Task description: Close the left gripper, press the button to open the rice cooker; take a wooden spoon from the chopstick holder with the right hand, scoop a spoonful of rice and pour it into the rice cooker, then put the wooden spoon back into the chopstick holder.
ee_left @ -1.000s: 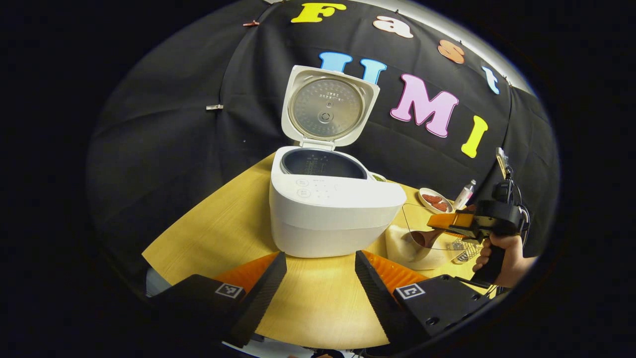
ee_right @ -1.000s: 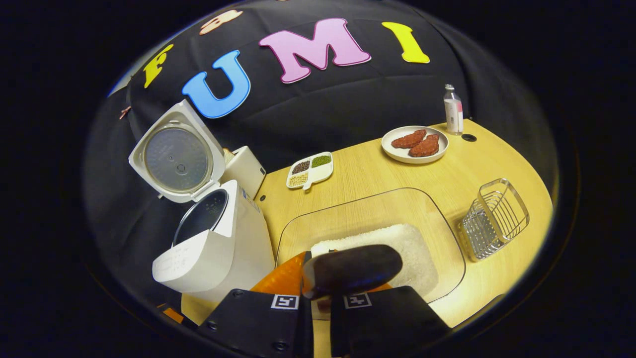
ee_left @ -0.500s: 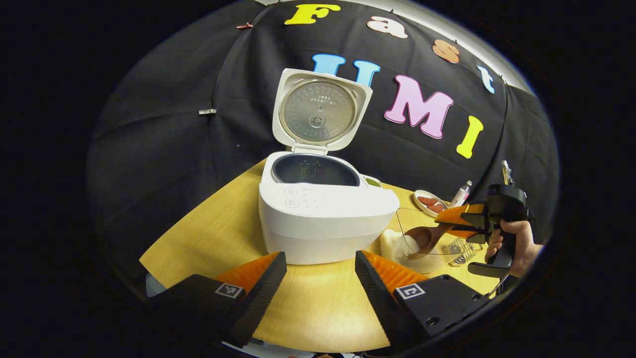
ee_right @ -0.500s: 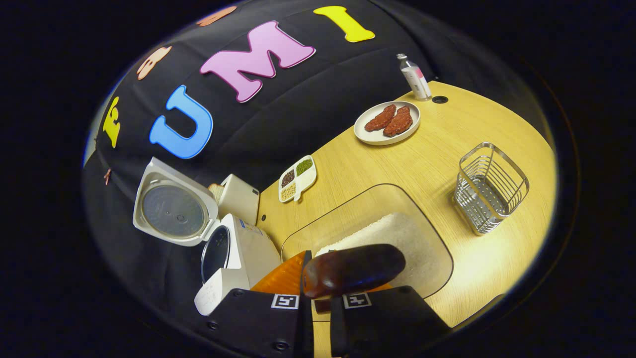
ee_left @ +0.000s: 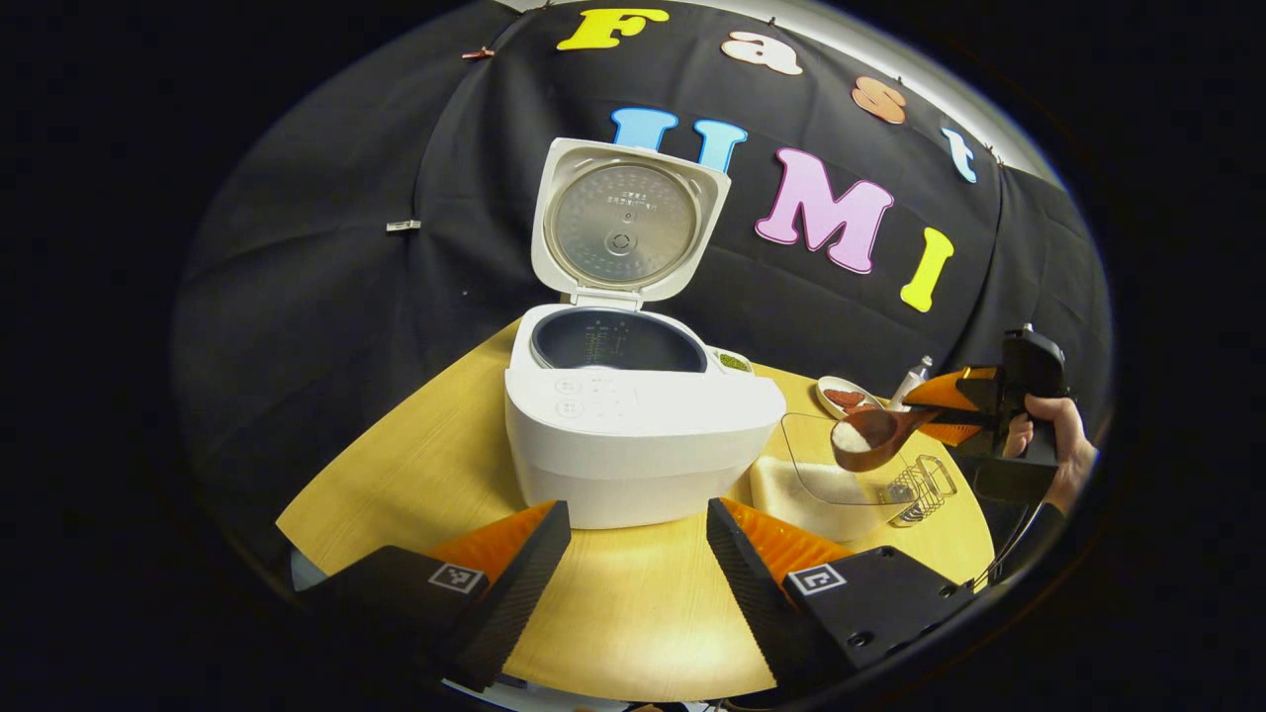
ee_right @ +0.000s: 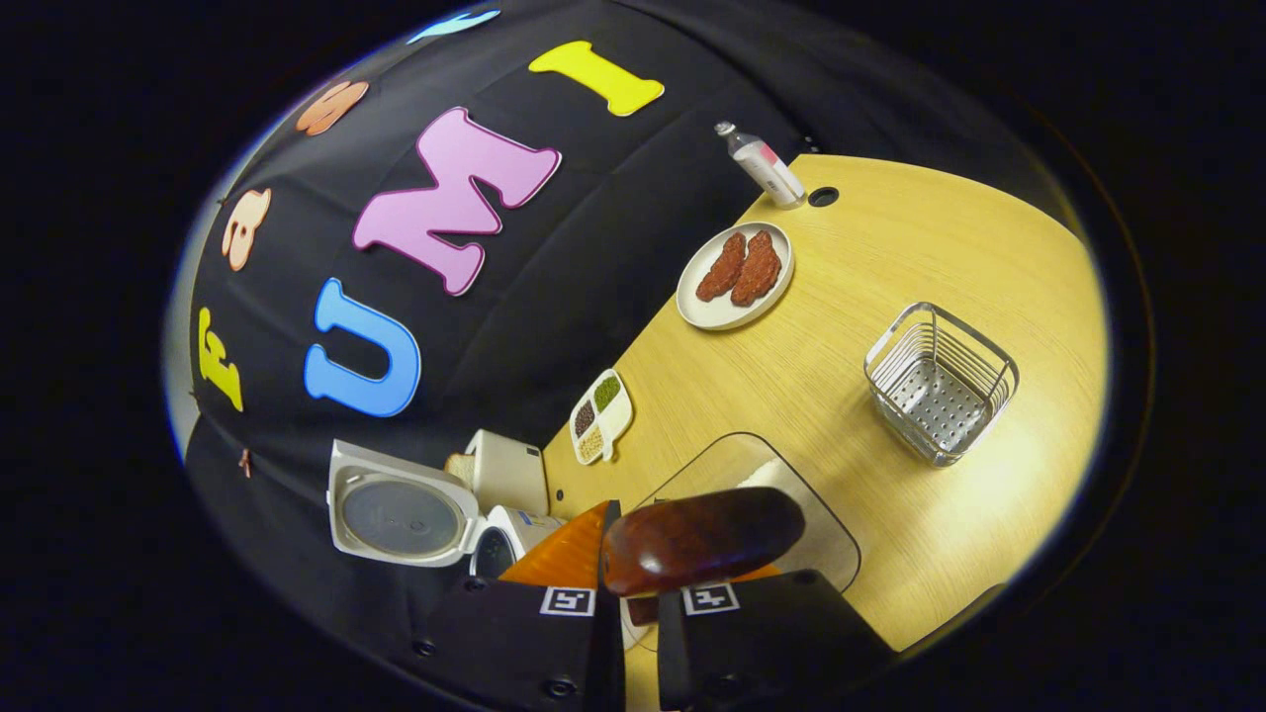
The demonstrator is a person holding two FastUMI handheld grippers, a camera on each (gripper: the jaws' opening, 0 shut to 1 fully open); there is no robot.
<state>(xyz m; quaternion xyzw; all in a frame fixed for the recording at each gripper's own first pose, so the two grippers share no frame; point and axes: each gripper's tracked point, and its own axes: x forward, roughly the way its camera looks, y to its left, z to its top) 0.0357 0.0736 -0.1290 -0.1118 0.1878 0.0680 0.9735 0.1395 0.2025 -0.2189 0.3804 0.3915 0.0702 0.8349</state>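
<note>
Pinching the wooden spoon [ee_left: 875, 438] by its handle, the right gripper [ee_left: 957, 420] sits at the right edge of the left gripper view, the bowl loaded with white rice and raised above the clear rice container [ee_left: 826, 475]. In the right gripper view the spoon's dark bowl [ee_right: 700, 538] juts just past the fingers at bottom centre. The left gripper [ee_left: 638, 564] has its fingers spread, low over the counter [ee_left: 415, 465], facing the open rice cooker [ee_left: 633, 425].

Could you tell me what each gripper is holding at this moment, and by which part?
The right gripper holds the wooden spoon by its handle, rice in the bowl. The left gripper holds nothing, jaws apart.
</note>
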